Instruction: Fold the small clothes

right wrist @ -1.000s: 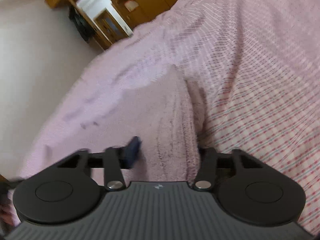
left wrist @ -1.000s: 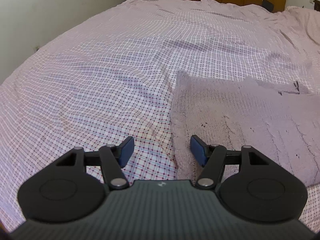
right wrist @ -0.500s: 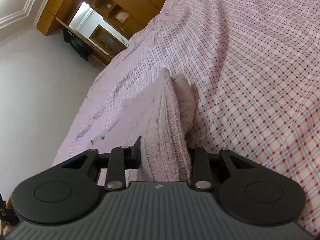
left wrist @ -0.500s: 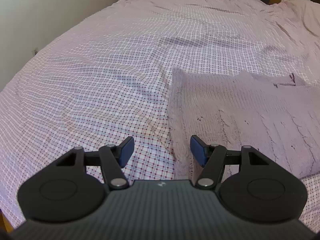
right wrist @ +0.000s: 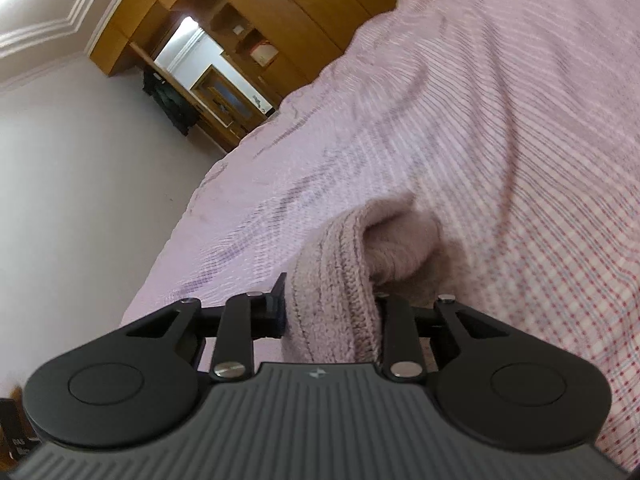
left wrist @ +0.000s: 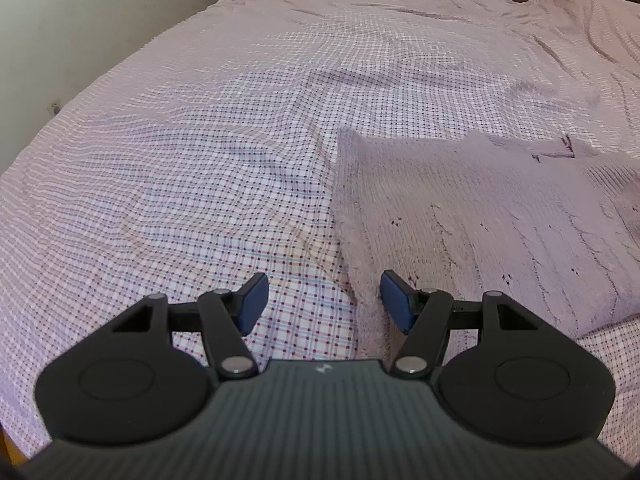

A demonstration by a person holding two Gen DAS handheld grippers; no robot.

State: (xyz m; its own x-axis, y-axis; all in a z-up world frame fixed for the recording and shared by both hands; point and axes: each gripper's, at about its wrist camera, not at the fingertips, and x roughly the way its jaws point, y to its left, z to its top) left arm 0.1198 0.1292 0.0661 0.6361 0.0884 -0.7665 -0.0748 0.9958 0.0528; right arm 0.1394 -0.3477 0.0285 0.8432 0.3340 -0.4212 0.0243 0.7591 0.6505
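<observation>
Mauve knit garment [left wrist: 480, 216] on checked bedsheet [left wrist: 200, 160], one ribbed edge [right wrist: 340, 280] bunched, lifted.

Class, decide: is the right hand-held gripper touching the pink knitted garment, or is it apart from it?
Touching. The right wrist view shows the right hand-held gripper with the knitted garment bunched between its fingers, which press on it from both sides.

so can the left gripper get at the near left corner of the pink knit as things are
Probably yes: the left gripper is open with the pink knit edge already between its pads, lying flat on the bedsheet, nothing in between.
</observation>
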